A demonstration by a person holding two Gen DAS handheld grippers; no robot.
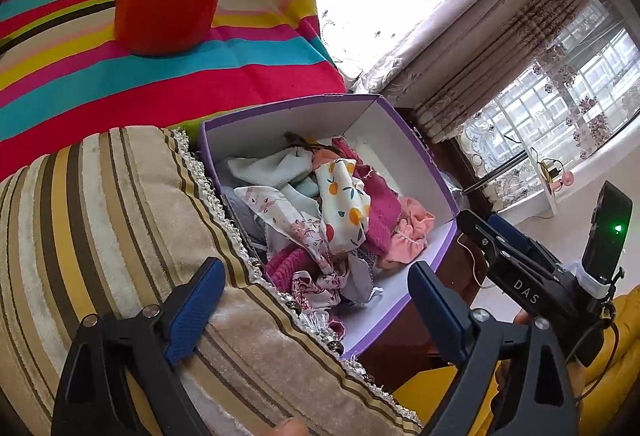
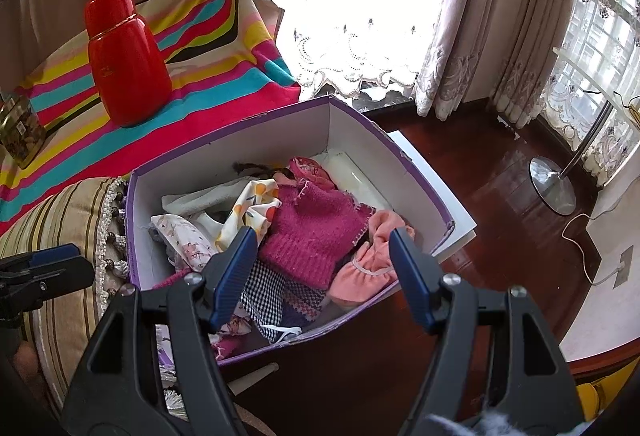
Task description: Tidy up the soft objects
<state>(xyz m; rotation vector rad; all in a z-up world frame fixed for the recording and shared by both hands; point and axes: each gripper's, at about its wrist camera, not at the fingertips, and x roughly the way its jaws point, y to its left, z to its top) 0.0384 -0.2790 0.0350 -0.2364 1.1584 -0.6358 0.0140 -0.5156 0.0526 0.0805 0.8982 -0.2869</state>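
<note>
Box (image 2: 352, 123) sat open-top beside the striped cushion (image 1: 100, 220), long axis running away from both cameras toward the window. Clothes (image 2: 312, 232) lay heaped inside, pink knit on top. Left gripper (image 1: 316, 300) jaws stood wide, empty. Right gripper (image 2: 322, 268) jaws were parted above the heap, holding nothing.

Your left hand-held gripper (image 1: 316, 300) is spread wide, nothing between the blue pads (image 1: 196, 312), and it's angled downward. Your right hand-held gripper (image 2: 324, 272) sits partly spread too, pads (image 2: 234, 272) bare, same downward tilt. From the left wrist cam, the right one pokes in around 3 o'clock, with a bit of your finger showing at 6 o'clock.
</note>
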